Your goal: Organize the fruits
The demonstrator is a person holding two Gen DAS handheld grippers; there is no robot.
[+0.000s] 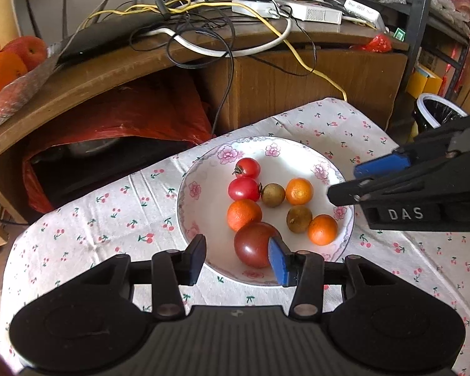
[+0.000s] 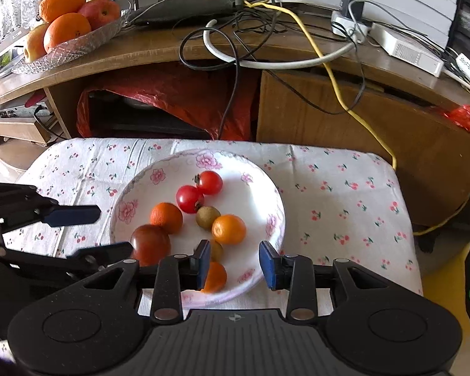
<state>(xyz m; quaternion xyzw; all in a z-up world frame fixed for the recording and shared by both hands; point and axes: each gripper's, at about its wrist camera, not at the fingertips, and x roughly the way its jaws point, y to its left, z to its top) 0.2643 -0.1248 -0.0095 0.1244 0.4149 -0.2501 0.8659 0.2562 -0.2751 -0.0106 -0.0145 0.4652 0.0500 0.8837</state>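
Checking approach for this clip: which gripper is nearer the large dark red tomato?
Left. The left gripper brackets the large dark red tomato at the plate's near edge; the right gripper hovers beside it, over the orange fruits.

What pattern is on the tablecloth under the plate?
Small red cherries on white tablecloth, clearest in the right wrist view.

My right finger (image 2: 203,261) hides part of the orange (image 2: 216,277) at the plate's (image 2: 266,181) near rim, my left one part of the dark tomato (image 1: 255,247).
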